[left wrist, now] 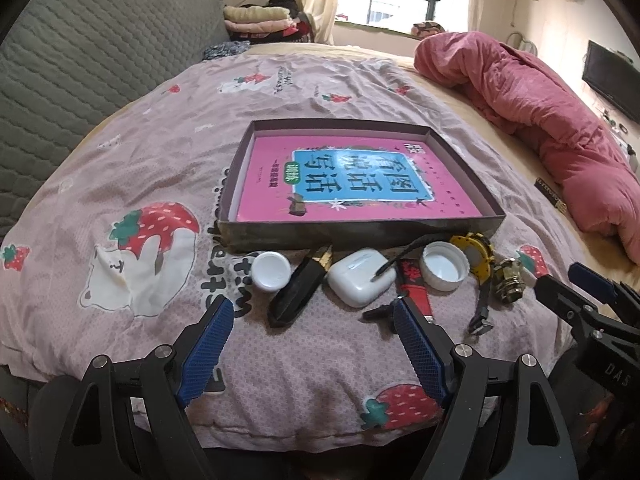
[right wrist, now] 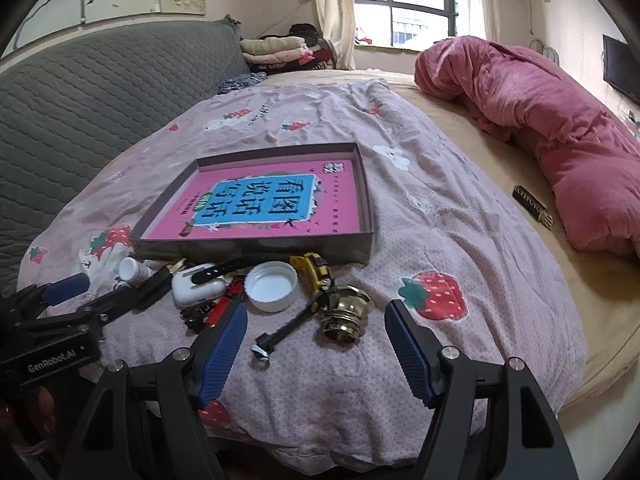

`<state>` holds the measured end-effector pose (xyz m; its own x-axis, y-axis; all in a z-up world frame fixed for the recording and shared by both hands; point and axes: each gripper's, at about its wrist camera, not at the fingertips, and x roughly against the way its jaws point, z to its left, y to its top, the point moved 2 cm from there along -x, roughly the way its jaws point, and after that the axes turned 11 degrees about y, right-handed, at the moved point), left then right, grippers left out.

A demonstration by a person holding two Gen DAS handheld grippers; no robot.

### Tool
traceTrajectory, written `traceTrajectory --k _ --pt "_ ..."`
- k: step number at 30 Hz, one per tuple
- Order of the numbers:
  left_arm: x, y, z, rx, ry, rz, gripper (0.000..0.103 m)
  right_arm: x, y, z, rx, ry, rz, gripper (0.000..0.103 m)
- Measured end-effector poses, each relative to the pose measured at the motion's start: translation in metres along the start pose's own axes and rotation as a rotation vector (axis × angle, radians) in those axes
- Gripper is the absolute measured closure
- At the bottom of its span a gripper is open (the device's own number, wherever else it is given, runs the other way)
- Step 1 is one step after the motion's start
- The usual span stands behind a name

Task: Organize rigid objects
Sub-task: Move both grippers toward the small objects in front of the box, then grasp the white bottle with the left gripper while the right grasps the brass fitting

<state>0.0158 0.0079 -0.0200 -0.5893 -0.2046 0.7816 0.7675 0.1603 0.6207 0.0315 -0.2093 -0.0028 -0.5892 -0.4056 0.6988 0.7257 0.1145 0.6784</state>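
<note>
Left wrist view: left tool wide open, nothing between its blue pads, low over the bed cover. Just past the pads, a row of small things on the cover. From 9 o'clock to 3 o'clock: small white cap, black holder with a gold tip, white earbud case, red lighter, big white cap, yellow watch with a black strap, brass fitting. At 12 o'clock behind the row, a flat open box with a pink book lying inside. Right tool poking in at 3 o'clock, close to the brass fitting. Rolled pink blanket far off at 2 o'clock.

Right wrist view: right tool also wide open and empty, one pad at 9 o'clock and one at 3 o'clock. Brass fitting right in the gap between them, not touched. Watch and its strap just to 10 o'clock of it, big white cap beside that, earbud case further along. Box with the book at 12 o'clock. Left tool coming in at 9 o'clock, over the small white cap end of the row.
</note>
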Motion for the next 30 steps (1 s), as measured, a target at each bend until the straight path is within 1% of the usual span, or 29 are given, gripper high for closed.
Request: traceTrajectory --k 6,12,16,23,26,30 --pt "-0.012 0.001 0.013 0.03 0.027 0.037 0.02 -0.008 -0.003 -0.014 -0.048 -0.013 0.024 0.032" --pt "-0.026 0.002 0.021 0.049 0.049 0.049 0.02 -0.012 -0.004 -0.023 -0.069 -0.019 0.028 0.032" --pt "-0.035 0.004 0.029 0.085 0.047 0.068 0.02 -0.015 -0.005 -0.027 -0.077 -0.02 0.033 0.032" --pt "-0.051 0.009 0.045 0.127 0.073 0.071 0.02 -0.022 -0.006 -0.031 -0.087 -0.02 0.048 0.032" --pt "-0.056 0.012 0.043 0.115 0.092 0.071 0.02 -0.024 -0.007 -0.031 -0.084 -0.019 0.054 0.032" --pt "-0.062 0.013 0.039 0.091 0.091 0.069 0.02 -0.026 -0.008 -0.031 -0.082 -0.019 0.058 0.032"
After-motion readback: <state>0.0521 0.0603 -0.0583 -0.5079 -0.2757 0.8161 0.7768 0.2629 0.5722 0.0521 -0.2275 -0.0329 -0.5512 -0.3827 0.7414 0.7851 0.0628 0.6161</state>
